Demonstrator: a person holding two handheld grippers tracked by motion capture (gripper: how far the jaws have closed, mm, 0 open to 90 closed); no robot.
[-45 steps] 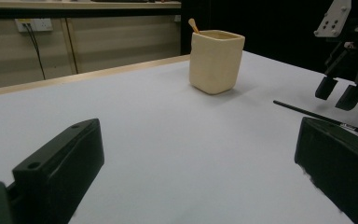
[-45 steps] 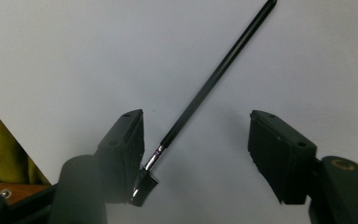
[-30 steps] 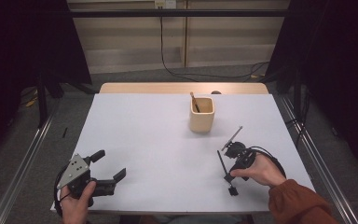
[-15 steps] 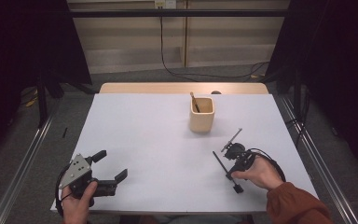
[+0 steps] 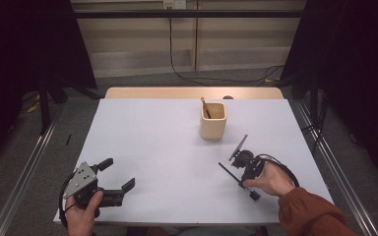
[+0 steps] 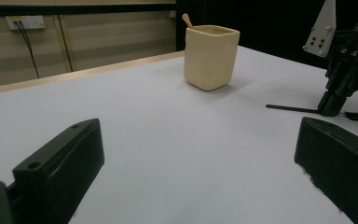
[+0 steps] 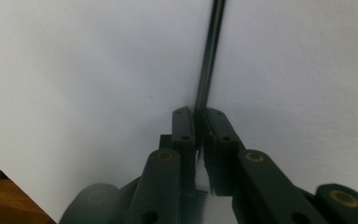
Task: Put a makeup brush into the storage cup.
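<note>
While the left claw [image 5: 112,178] is held open and empty at the table's [image 5: 152,137] near left, a thin black stick [image 7: 209,60] lying flat at the near right, its long axis running left to right, has just been pinched by the closing right claw [image 7: 198,122].

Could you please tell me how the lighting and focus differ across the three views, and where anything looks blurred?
High view: evenly lit table, dark surroundings, cup fairly sharp. Left gripper view: cup in focus with a soft shadow, the near jaws blurred. Right gripper view: close and dim, right gripper soft, the thin black stick between its jaws slightly blurred.
</note>
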